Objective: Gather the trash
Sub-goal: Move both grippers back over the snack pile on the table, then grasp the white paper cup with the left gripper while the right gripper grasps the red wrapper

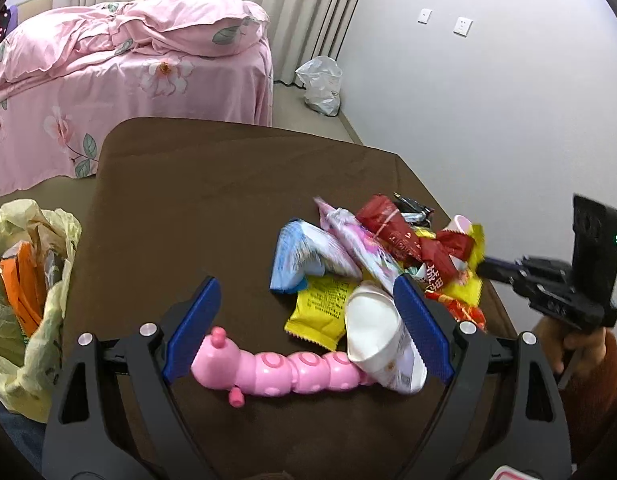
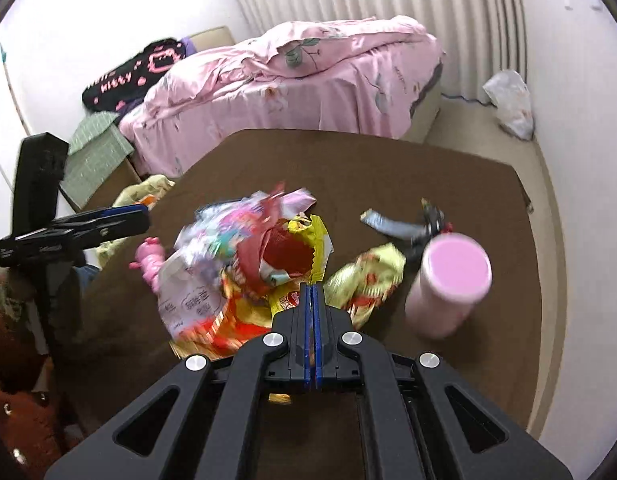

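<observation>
The right gripper [image 2: 311, 286] has its jaws pressed together on the edge of a yellow wrapper [image 2: 318, 240], and the blur over the wrappers [image 2: 244, 236] ahead of it suggests the bundle is being lifted or dragged as one clump. Pinching an edge makes sense: these foils are thin and flat, and a corner is the only part that sticks up enough to catch.

The left gripper [image 1: 308, 320] is spread wide and holds nothing. Between its fingers lie a pink toy [image 1: 276, 372] and a white cup [image 1: 374, 328], the cup against the inner face of the right-hand pad. The spread looks like readiness to scoop or steady the pile, though the toy is probably not trash and may need leaving behind.

The rest of the trash sits ahead and to the right of the left gripper: a blue packet [image 1: 304, 256], a second yellow packet [image 1: 320, 308] and red wrappers [image 1: 404, 236]. The yellow bag [image 1: 32, 280], already holding some orange packaging, hangs open well to the left, off the tabletop [image 1: 196, 200] edge.

To the right of the right gripper a pink tub [image 2: 448, 284] stands near; a sideways swing could tip it. Toward the bag, the brown tabletop is bare, so the path there looks free. The pile lies close to the right-hand edge, where loose pieces could slide off.
</observation>
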A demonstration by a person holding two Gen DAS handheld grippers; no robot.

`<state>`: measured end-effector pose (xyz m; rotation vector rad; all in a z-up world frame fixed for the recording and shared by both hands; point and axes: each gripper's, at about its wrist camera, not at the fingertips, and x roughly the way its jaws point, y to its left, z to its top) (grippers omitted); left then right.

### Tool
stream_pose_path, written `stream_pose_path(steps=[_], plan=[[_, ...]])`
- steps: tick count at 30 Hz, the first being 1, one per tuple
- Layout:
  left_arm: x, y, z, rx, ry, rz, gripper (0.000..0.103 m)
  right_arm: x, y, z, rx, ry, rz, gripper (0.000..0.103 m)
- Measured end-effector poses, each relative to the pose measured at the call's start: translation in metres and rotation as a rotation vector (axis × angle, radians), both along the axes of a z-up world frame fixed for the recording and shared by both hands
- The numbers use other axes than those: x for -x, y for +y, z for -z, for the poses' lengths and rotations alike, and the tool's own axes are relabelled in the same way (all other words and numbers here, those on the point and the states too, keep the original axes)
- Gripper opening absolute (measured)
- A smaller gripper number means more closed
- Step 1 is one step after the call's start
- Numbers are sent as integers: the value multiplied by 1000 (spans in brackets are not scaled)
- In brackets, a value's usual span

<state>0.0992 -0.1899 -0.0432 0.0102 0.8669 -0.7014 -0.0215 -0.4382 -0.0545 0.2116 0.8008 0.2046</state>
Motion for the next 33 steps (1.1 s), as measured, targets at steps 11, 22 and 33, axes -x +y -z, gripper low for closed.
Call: stream_pose_path(steps=[11,22,33], plan=[[56,-25,12,-77,33,115,80,59,20,7,60,-16,33,5],[82,4,37,-242,-2,38,74,99,39,-9,222,-116,19,46],[79,33,24,-72,72,29,73,110,82,40,209,36,-28,46]])
